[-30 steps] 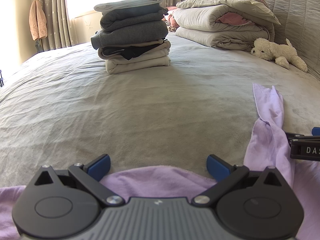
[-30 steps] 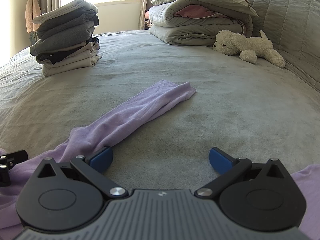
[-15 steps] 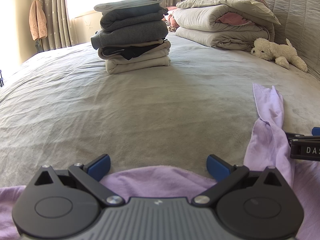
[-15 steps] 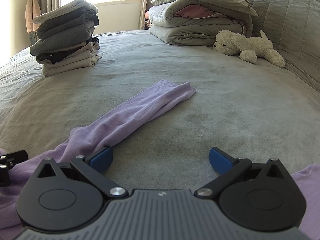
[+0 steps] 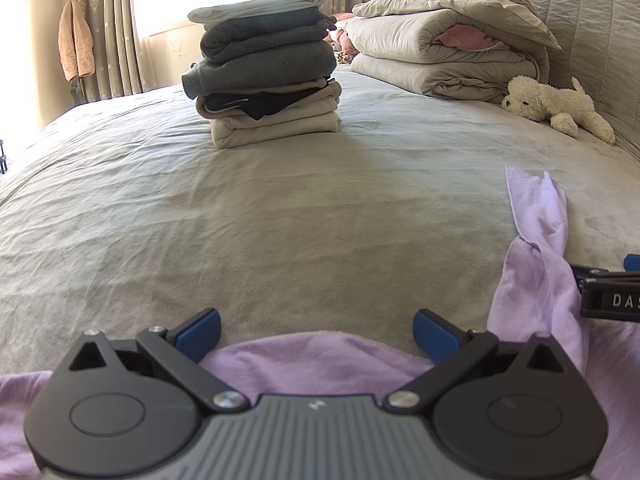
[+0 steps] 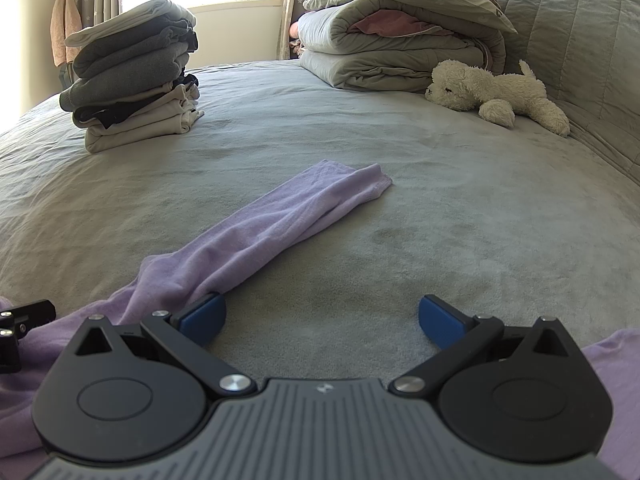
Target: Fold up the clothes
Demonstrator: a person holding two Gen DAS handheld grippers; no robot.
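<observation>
The lilac garment (image 6: 264, 236) is spread on the bed (image 5: 280, 216) under both released tongs, left tongs (image 5: 317, 330) and right tongs (image 6: 322, 316); its sleeve touches the right tongs' left finger.

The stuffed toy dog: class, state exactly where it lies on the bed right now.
In both views the stuffed toy dog lies far right on the bed, just in front of the folded quilts, by the padded headboard.

Bed layout, near to far

A garment (image 6: 256, 236) lies at the near edge of the bed (image 6: 440, 208), one sleeve (image 6: 332, 188) stretching toward the far right. A stack of folded clothes (image 6: 132, 80) sits far left on the bed; folded quilts (image 6: 400, 40) lie far right, with a plush dog (image 6: 496, 92) just right of them, before the headboard (image 6: 580, 32).
</observation>
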